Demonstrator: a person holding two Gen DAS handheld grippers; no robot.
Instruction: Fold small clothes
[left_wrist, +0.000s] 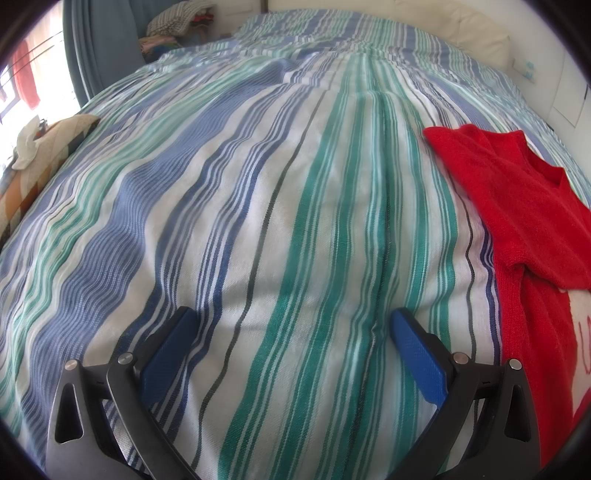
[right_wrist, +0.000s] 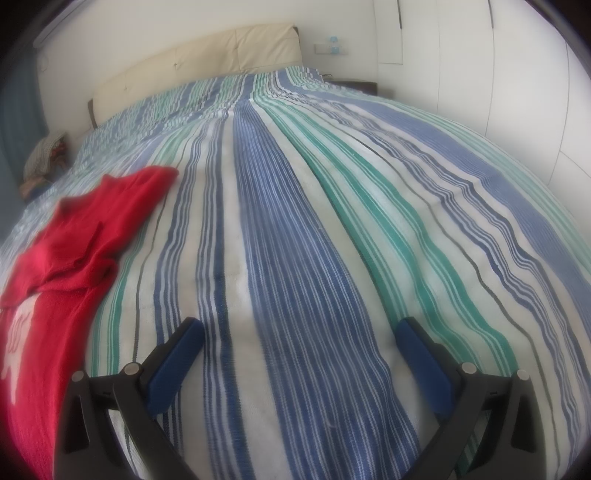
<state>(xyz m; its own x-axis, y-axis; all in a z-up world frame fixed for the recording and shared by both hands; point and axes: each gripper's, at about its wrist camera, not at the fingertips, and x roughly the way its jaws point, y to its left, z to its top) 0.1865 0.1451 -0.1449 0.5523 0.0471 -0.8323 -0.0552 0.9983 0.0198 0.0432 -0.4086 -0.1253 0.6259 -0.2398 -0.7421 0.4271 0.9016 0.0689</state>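
A small red knitted sweater (left_wrist: 517, 206) lies on the striped bedspread (left_wrist: 258, 221), at the right edge of the left wrist view, with a sleeve folded over its body and a white motif low down. It lies at the left edge of the right wrist view (right_wrist: 74, 236). My left gripper (left_wrist: 291, 321) is open and empty, over the bedspread to the left of the sweater. My right gripper (right_wrist: 301, 330) is open and empty, over the bedspread (right_wrist: 314, 221) to the right of the sweater.
A cream headboard (right_wrist: 207, 59) stands at the far end of the bed. A pile of clothes (left_wrist: 177, 26) sits at the far left corner. A patterned cushion with a white cloth (left_wrist: 44, 147) lies off the bed's left side. White wardrobe doors (right_wrist: 517, 74) stand on the right.
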